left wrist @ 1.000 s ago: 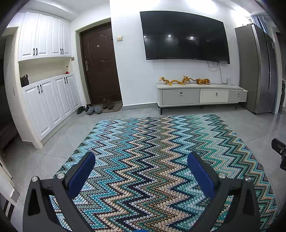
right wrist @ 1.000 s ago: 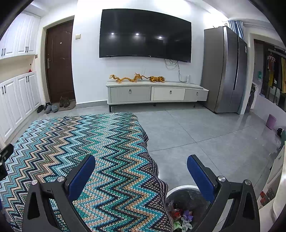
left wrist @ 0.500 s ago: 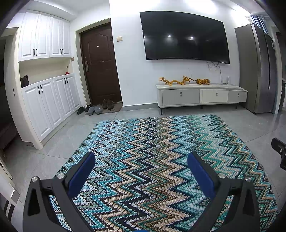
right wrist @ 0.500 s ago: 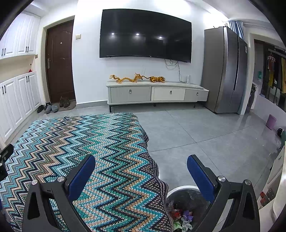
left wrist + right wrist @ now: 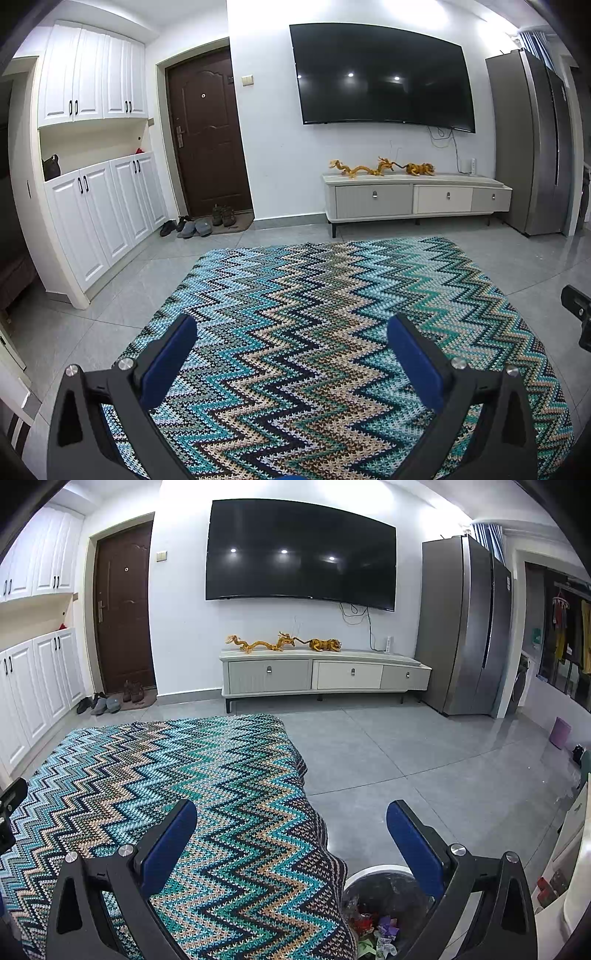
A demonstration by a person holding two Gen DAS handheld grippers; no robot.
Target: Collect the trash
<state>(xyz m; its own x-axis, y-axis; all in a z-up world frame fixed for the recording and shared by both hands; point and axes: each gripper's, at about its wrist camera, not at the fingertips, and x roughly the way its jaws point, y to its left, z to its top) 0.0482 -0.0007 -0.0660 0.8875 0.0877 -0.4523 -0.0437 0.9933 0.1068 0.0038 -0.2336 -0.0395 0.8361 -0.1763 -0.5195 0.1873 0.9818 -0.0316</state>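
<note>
Left gripper (image 5: 291, 354) and right gripper (image 5: 291, 834), each with 2 blue-padded fingers spread wide and nothing between them, above a zigzag-patterned cloth (image 5: 184, 794). A white-rimmed trash bin (image 5: 384, 897) with a dark liner holds crumpled trash (image 5: 373, 930); it stands on the grey floor (image 5: 424, 768) just beside the cloth's edge, below the right gripper

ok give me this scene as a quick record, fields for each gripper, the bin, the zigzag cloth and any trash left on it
left gripper: jaws open, empty, over the zigzag cloth
right gripper: jaws open, empty, over the cloth's right edge and the trash bin
trash bin: white rim, dark liner, on the floor beside the cloth, coloured scraps inside
zigzag cloth: spread flat, no trash visible on it
background: wall TV, low cabinet, fridge
</note>
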